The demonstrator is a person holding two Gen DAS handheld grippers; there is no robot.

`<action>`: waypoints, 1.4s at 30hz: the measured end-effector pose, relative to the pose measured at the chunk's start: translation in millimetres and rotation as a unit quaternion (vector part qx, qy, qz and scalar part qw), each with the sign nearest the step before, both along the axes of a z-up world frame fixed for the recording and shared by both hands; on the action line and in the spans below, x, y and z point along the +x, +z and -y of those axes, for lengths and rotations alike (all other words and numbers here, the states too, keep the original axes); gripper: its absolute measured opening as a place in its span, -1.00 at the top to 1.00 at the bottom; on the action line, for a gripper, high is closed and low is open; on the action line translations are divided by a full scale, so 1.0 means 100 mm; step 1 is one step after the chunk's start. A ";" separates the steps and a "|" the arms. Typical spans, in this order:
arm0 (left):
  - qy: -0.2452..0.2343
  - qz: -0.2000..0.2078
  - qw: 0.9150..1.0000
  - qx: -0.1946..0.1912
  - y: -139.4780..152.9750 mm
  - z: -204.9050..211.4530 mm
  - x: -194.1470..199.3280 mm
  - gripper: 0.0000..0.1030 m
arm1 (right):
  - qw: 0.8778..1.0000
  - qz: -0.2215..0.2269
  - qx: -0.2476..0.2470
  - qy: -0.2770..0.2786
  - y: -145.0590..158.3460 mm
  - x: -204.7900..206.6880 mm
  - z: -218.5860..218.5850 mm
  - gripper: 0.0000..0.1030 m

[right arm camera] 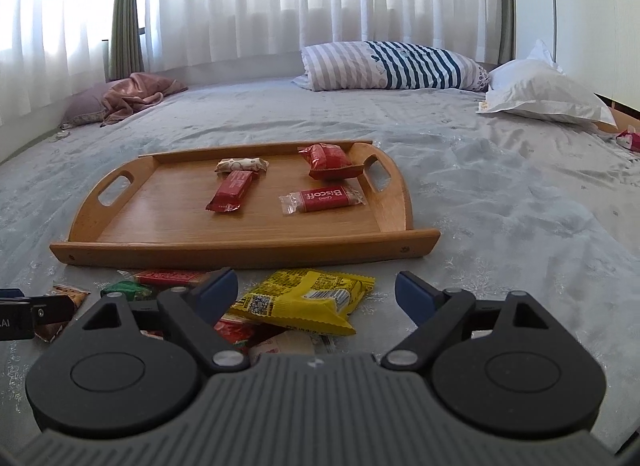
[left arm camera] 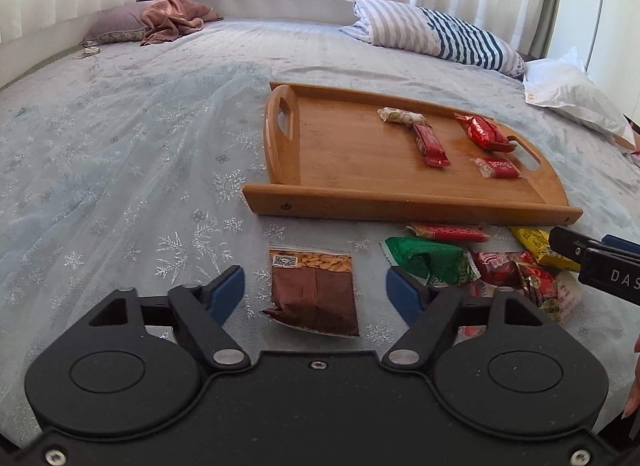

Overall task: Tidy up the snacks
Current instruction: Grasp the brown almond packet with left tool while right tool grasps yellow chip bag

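Note:
A brown nut packet lies flat on the bedspread between the blue pads of my left gripper, which stands open with neither pad touching it. My right gripper is open too, its fingers either side of a yellow packet on top of a small heap of snacks. A green packet and red packets lie in that heap. Beyond it sits a wooden tray holding a red bar, a Biscoff packet, a pale wrapped snack and a red packet.
A striped pillow and a white pillow lie at the far right of the bed. A pink cloth on a mauve pillow lies at the far left. White curtains hang behind. A long red bar lies against the tray's front rim.

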State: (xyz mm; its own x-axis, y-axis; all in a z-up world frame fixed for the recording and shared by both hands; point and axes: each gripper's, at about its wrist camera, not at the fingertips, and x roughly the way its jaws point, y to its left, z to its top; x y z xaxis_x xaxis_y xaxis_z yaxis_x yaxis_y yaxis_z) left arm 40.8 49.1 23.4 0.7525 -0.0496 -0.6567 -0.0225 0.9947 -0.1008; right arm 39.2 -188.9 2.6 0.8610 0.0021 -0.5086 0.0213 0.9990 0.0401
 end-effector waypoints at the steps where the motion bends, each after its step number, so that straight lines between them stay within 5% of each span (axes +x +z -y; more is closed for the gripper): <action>1: 0.000 -0.002 1.000 0.000 -0.01 0.00 0.01 -0.30 | 1.000 -0.003 0.003 -0.001 -0.01 0.01 -0.01 -0.75; 23: -0.011 -0.008 1.000 -0.012 -0.09 -0.07 0.04 0.14 | 0.999 -0.037 -0.013 -0.013 -0.09 0.16 -0.12 -0.29; 27: -0.016 -0.008 1.000 -0.017 -0.07 -0.05 0.01 0.17 | 0.999 -0.034 -0.024 -0.013 -0.05 0.13 -0.10 -0.04; 29: -0.016 -0.008 1.000 -0.023 -0.06 -0.06 0.00 0.19 | 0.999 -0.033 -0.037 -0.020 -0.03 0.11 -0.08 0.36; 31: -0.016 -0.008 0.999 -0.026 -0.05 -0.06 0.00 0.20 | 0.999 -0.035 -0.032 -0.019 -0.01 0.11 -0.04 0.47; 33: -0.017 -0.006 0.999 -0.027 -0.03 -0.05 -0.01 0.20 | 0.999 -0.038 -0.022 -0.027 -0.01 0.10 0.02 0.47; 37: -0.018 -0.001 1.000 -0.025 0.00 -0.03 -0.03 0.20 | 0.999 -0.041 0.002 -0.026 0.01 0.12 0.06 -0.17; 42: -0.018 0.004 1.000 -0.023 0.04 0.00 -0.03 0.20 | 0.998 -0.052 0.005 -0.031 -0.01 0.24 -0.03 -0.44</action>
State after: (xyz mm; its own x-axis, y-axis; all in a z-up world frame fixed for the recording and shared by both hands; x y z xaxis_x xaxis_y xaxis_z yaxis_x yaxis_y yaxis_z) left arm 38.1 48.7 27.1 0.7548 -0.1063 -0.6472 0.0139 0.9891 -0.1463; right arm 63.2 -186.0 1.3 0.8022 -0.0438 -0.5955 0.0880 0.9951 0.0452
